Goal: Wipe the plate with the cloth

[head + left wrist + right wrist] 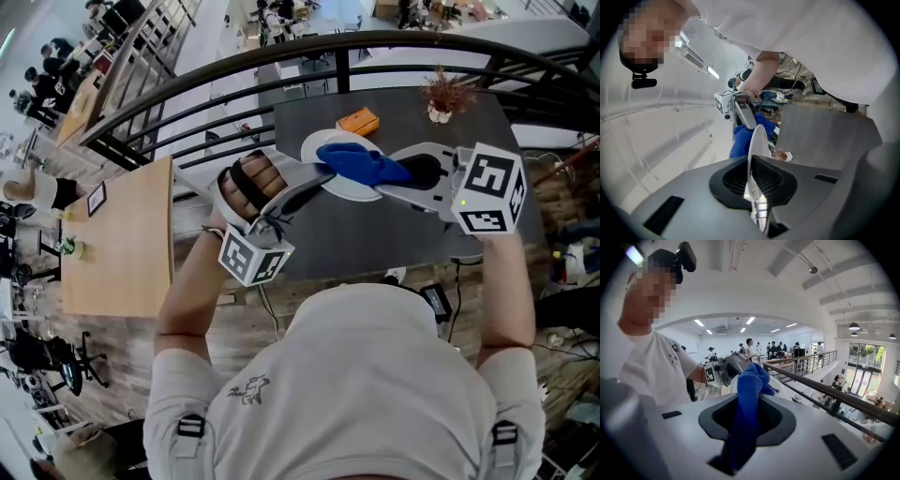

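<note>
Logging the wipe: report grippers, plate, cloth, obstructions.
Left gripper shut on rim of round white plate, held off the dark table. Right gripper shut on blue cloth, cloth at plate's face. Nothing between them.

- Plate (311,150): from the head view, my cloth (366,166) hides its middle and far side. Edge-on in the left claw view, so neither face shows.
- Left claw (323,176): from above, one jaw is hidden under the plate rim.
- Right claw (405,173): from above, the tips are buried in the cloth.
- Cloth, right claw view: blocks nearly all of the plate behind it.
- Tabletop (375,234): near edge hidden by my shoulders.
- Orange thing (358,122): too small to name.
- Small brown sprig (441,94): too small to identify.
</note>
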`<action>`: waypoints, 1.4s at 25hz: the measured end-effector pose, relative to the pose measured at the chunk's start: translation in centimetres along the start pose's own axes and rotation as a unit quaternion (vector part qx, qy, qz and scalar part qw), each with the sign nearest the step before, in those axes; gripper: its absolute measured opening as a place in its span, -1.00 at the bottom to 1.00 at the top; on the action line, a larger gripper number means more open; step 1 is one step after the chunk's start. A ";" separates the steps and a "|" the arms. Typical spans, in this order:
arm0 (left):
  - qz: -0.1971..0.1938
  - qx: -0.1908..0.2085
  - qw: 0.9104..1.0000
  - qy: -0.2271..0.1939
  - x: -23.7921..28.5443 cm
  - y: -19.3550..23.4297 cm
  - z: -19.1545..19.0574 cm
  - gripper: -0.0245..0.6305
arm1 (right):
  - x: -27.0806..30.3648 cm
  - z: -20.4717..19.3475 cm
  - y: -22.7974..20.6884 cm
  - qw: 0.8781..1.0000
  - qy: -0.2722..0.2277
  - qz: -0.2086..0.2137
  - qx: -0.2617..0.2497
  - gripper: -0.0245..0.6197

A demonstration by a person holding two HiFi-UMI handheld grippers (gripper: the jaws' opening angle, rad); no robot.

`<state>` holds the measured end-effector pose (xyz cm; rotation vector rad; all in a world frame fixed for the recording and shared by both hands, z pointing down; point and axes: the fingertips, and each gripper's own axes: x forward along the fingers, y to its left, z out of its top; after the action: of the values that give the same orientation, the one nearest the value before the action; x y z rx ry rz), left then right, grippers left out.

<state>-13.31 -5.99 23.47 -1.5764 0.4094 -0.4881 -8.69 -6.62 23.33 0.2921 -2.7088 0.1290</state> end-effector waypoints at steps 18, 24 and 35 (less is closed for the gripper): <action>-0.022 0.004 0.997 -0.080 2.4 -2.1 4.7 -0.87 | 3.6 -1.2 -7.3 0.998 0.041 -0.035 0.034 -0.64; -0.026 -0.004 0.999 -0.048 2.0 -2.2 1.7 -0.87 | 4.6 1.1 -3.3 1.000 0.017 0.011 0.017 -0.65; -0.012 -0.003 1.000 0.014 0.1 -1.6 -4.0 -0.87 | 2.5 -2.3 -5.2 0.997 0.006 0.003 0.083 -0.64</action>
<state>-15.39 -9.30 25.20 -1.5830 0.4130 -0.5285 -8.86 -11.86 26.71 0.3291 -2.6916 0.3568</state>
